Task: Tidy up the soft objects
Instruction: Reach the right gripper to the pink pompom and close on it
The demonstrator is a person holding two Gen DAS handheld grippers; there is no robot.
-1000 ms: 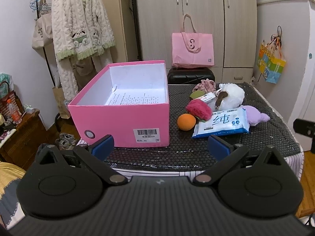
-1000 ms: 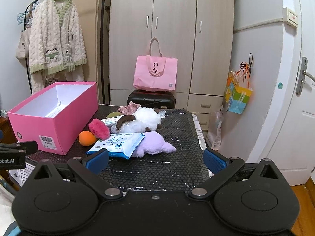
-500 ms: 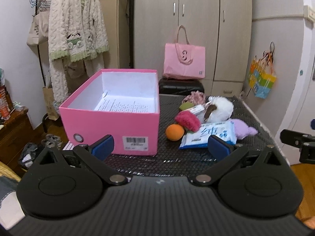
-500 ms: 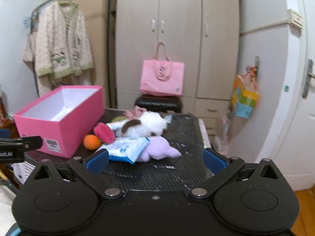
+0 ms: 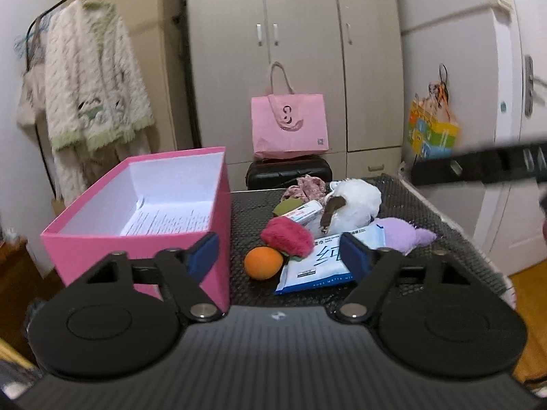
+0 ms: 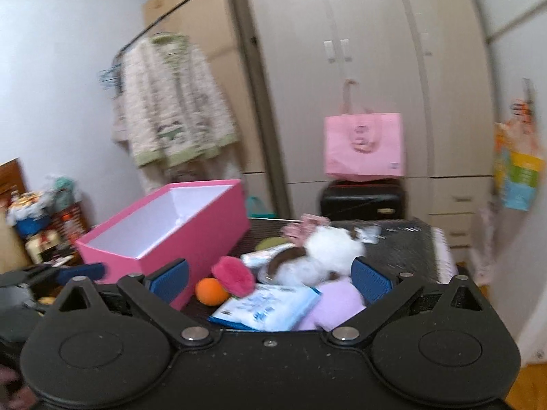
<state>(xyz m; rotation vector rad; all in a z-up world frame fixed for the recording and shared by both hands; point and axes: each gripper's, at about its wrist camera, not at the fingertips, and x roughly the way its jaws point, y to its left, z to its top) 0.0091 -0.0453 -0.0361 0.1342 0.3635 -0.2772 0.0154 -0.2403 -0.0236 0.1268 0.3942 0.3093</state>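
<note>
1. Left tool [image 5: 280,253]: jaws closing, nothing between them, pads not touching any object; held short of the pile.
2. Right tool [image 6: 270,276]: jaws closing slightly yet wide apart, empty, also short of the pile.
3. Open pink cardboard box [image 5: 143,225]: on the left side of the black mesh-covered desk [image 5: 444,239], holding only a printed sheet.
4. Soft pile just right of the box: small orange ball [image 5: 264,262], fuzzy crimson pompom [image 5: 289,237], blue-and-white wipes packet [image 5: 321,266], lilac plush toy [image 5: 403,237], white fluffy plush [image 5: 355,201].
5. Probably best: reopen before reaching, take the nearest loose item first, grip gently mid-body, lift clear of the box wall.
</note>
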